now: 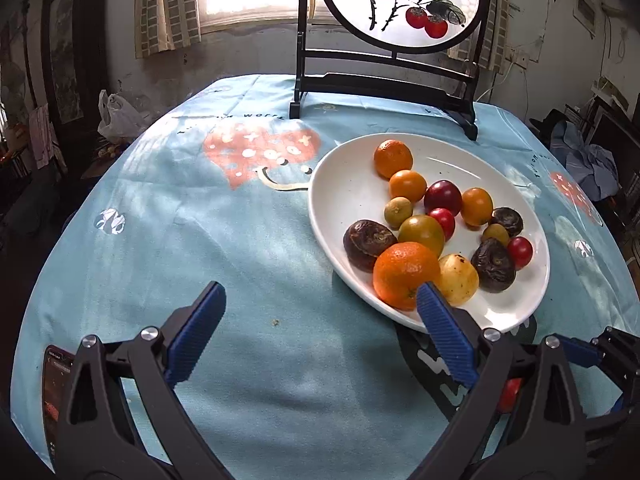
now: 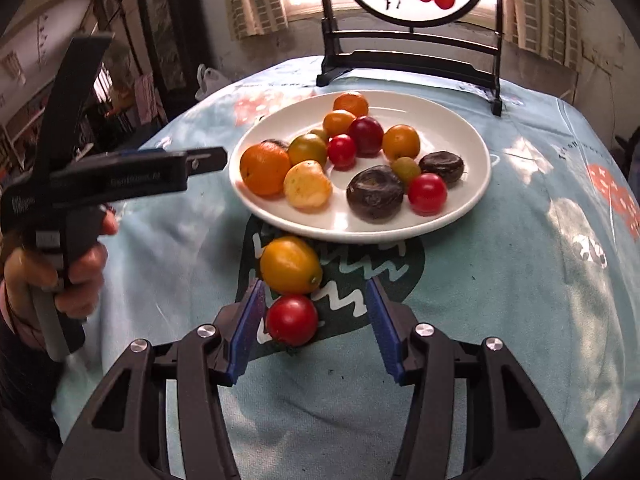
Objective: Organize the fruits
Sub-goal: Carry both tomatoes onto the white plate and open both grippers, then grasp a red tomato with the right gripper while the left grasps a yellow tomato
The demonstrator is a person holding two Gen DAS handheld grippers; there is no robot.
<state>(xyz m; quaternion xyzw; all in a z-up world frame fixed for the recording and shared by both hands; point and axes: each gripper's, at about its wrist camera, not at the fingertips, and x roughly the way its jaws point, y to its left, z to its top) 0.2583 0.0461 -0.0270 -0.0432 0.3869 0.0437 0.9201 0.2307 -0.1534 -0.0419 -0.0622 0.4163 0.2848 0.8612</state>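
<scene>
A white plate (image 1: 344, 184) holds several fruits: oranges, red and yellow tomatoes, dark passion fruits; it also shows in the right wrist view (image 2: 464, 136). My left gripper (image 1: 320, 300) is open and empty, hovering above the cloth to the left of the plate, its right finger (image 1: 444, 332) near the big orange (image 1: 404, 272). My right gripper (image 2: 316, 292) is open around a red tomato (image 2: 291, 319) lying on the cloth. A yellow-orange tomato (image 2: 290, 265) lies just beyond it, in front of the plate. The left gripper's body (image 2: 120, 176) shows at the left.
A round table with a light blue patterned cloth (image 1: 200, 240). A black-framed round painted screen (image 1: 400, 0) stands at the back behind the plate. A phone (image 1: 56, 392) lies at the near left edge. A white plastic bag (image 1: 116, 116) sits beyond the table.
</scene>
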